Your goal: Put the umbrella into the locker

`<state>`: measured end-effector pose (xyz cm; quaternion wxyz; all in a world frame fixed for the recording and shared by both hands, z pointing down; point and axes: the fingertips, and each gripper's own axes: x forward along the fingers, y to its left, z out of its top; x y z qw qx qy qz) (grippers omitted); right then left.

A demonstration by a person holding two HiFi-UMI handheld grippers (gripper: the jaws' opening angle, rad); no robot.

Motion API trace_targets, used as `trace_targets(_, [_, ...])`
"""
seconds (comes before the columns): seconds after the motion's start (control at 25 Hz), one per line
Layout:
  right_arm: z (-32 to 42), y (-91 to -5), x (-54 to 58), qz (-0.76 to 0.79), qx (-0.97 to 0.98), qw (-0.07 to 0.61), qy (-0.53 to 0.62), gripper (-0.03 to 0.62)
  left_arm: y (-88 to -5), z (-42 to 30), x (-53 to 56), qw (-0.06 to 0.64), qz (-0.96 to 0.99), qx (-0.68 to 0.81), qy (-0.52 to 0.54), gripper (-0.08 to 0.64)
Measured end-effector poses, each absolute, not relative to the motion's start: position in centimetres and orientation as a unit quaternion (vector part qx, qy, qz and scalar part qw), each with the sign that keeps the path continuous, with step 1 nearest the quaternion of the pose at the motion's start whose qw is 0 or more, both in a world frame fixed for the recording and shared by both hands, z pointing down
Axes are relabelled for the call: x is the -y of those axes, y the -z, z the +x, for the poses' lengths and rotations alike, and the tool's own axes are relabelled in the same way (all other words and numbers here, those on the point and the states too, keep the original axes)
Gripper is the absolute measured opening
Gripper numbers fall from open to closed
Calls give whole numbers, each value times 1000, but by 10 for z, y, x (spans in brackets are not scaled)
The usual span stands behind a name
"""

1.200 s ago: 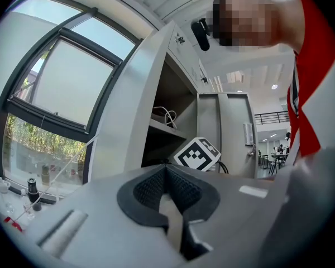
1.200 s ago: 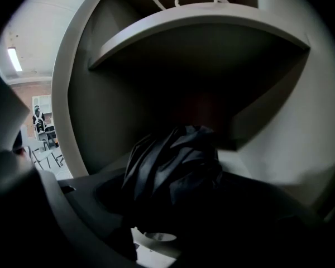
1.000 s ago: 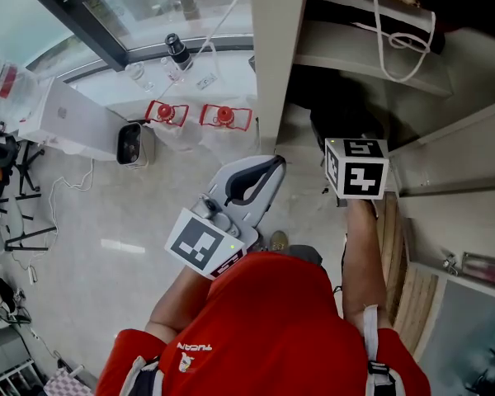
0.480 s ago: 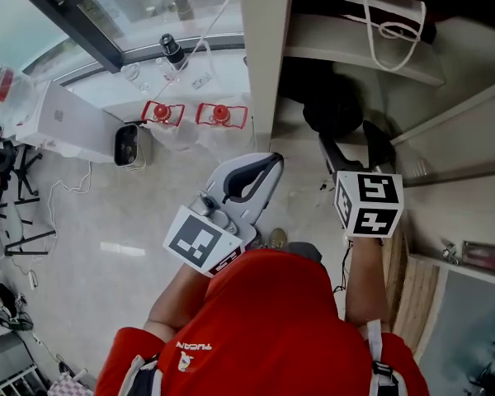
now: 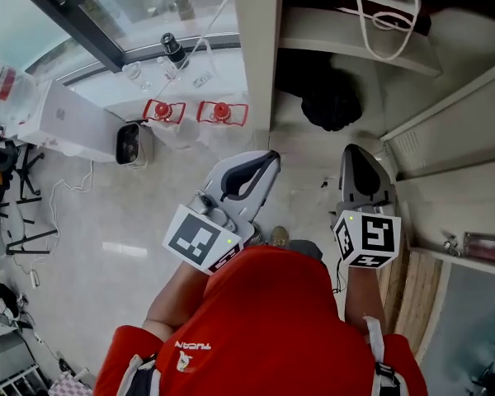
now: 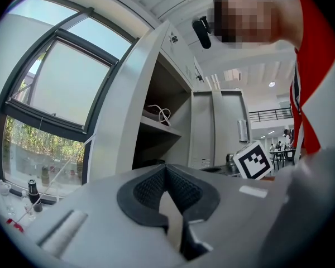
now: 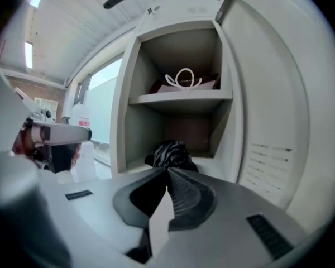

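Since the umbrella [image 5: 330, 106] is what this is all about: it's inside the locker [image 5: 260, 56], a dark crumpled bundle lying on the floor of the lower compartment, right under the shelf [image 7: 181, 96]. From the right gripper view you can see it sitting near the front of that compartment, and nothing is touching it.

Up on the shelf there's something dark with a white cord loop [image 7: 184, 80] hanging off its front. The locker door [image 7: 273, 121] is swung open to the right.

The right gripper [image 5: 355, 151] is outside the opening, pointing in toward the umbrella but clearly apart from it. Its fingers are pressed together with nothing between them.

The left gripper [image 5: 268, 159] sits just off the locker's left side wall, held level. Its fingers are closed tight too and hold nothing.

The person is wearing a red shirt [image 5: 264, 320]. Off to the left on the pale floor, by the window, are two red items [image 5: 167, 111] side by side, a white box with a dark face [image 5: 130, 143] and a dark bottle [image 5: 176, 49].
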<state>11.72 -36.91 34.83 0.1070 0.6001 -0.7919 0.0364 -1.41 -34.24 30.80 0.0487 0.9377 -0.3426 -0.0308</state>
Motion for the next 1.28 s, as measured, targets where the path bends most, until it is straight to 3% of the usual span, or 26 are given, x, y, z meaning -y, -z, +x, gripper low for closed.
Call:
trace_targets(0.24, [95, -301, 328, 542, 840, -19, 14, 5, -310, -17, 331, 28, 936, 350, 32, 5])
trace_targets(0.4, [81, -285, 302, 509, 858, -63, 33, 4, -309, -16, 322, 21, 938, 344, 31, 5])
trace_targets(1.28, [60, -293, 281, 486, 871, -73, -1, 3, -300, -11, 304, 18, 946, 322, 42, 5])
